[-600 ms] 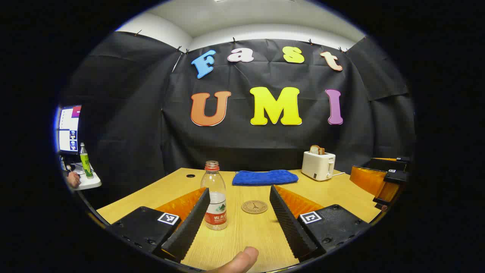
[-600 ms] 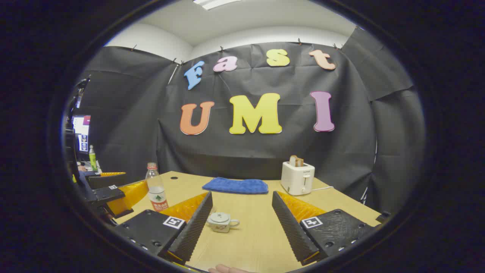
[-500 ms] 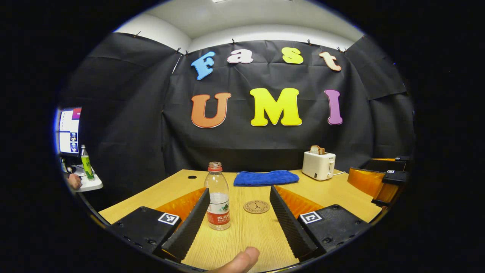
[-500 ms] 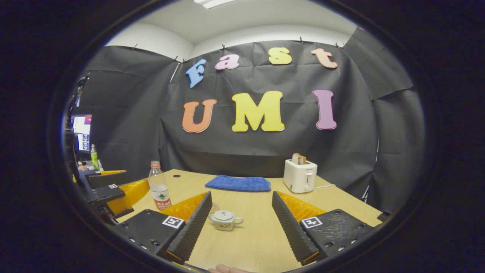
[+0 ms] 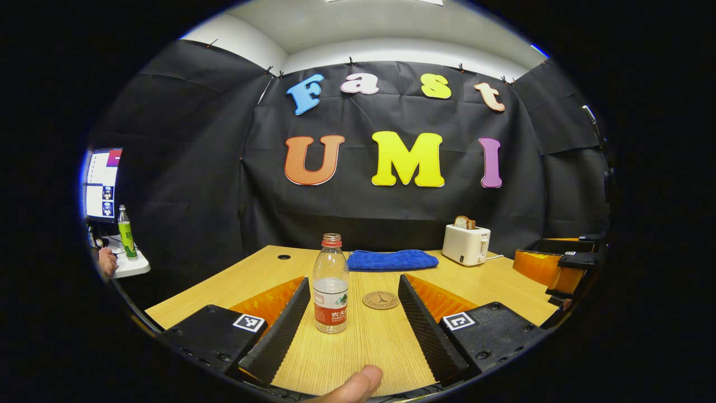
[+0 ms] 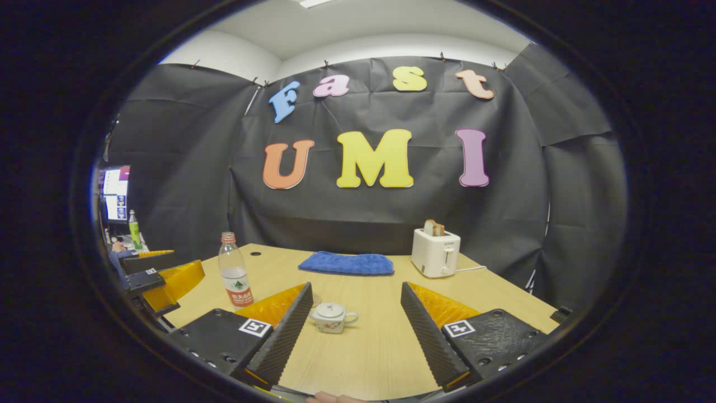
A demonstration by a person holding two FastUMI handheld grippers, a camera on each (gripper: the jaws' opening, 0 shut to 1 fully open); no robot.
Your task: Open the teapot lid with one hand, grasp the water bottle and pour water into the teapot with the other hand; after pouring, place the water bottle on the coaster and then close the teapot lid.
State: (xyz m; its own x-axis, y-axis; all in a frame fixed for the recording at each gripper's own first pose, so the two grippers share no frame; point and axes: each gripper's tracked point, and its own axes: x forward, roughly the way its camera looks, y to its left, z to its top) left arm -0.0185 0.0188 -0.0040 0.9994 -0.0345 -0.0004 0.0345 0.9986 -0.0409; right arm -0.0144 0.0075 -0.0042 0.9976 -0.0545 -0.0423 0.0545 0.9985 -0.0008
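Note:
In the left gripper view a clear water bottle [image 5: 330, 284] with a red cap and red label stands upright on the wooden table [image 5: 358, 358], just ahead of my open left gripper [image 5: 349, 327]. A round brown coaster [image 5: 380, 300] lies to the bottle's right. In the right gripper view a small white teapot [image 6: 331, 317] with its lid on sits ahead of my open right gripper [image 6: 345, 334], near its left finger. The water bottle [image 6: 234, 271] stands farther left there, with the left gripper [image 6: 162, 280] beyond it. The right gripper [image 5: 559, 266] shows at the right edge of the left gripper view.
A folded blue cloth [image 5: 391, 260] lies at the table's back. A white toaster [image 5: 466, 244] with bread in it stands at the back right. A side desk with a green bottle [image 5: 127, 233] and a monitor [image 5: 100, 183] sits far left. A thumb [image 5: 349, 386] shows at the bottom.
Both grippers have shifted slightly: the bottle now sits nearer the middle between the left fingers, and the teapot sits a little higher in the right gripper view. Nothing on the table has moved.

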